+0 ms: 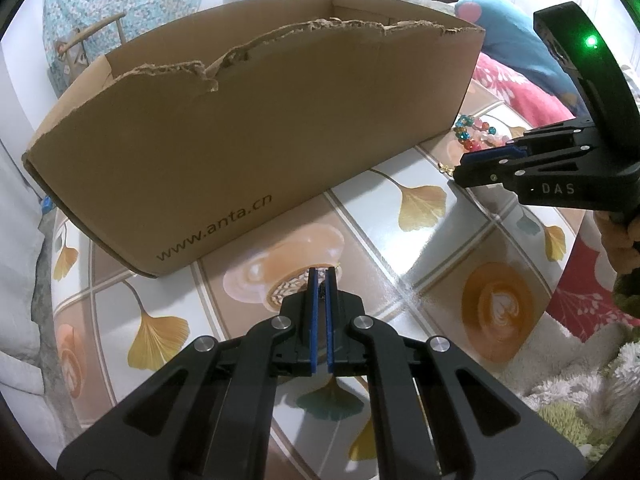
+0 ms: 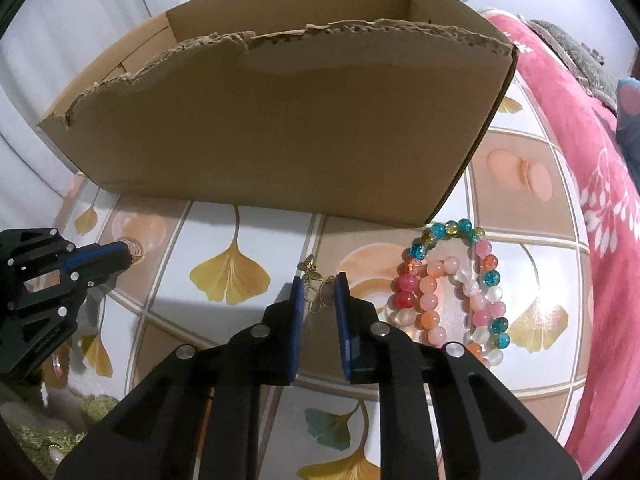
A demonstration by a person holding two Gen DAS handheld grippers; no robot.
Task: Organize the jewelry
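A small gold butterfly ornament [image 2: 316, 290] lies on the table between the blue pads of my right gripper [image 2: 319, 280], whose jaws stand a little apart around it. I cannot tell whether the pads touch it. Just to its right lie several bead bracelets [image 2: 452, 292] in pink, orange, white and teal. An open cardboard box [image 2: 280, 128] with a torn front rim stands behind them. My left gripper [image 1: 321, 274] is shut low over the table in front of the box [image 1: 240, 140], with only a tiny dark speck between its pads. The left wrist view shows the right gripper [image 1: 460, 166] beside the bracelets [image 1: 478, 132].
The table [image 2: 520, 184] wears a glossy cloth printed with ginkgo leaves and coffee cups. A pink flowered blanket [image 2: 592, 200] lies along its right side and a shaggy green-white rug [image 1: 580, 400] at the near corner. A hand [image 1: 618, 236] holds the right gripper.
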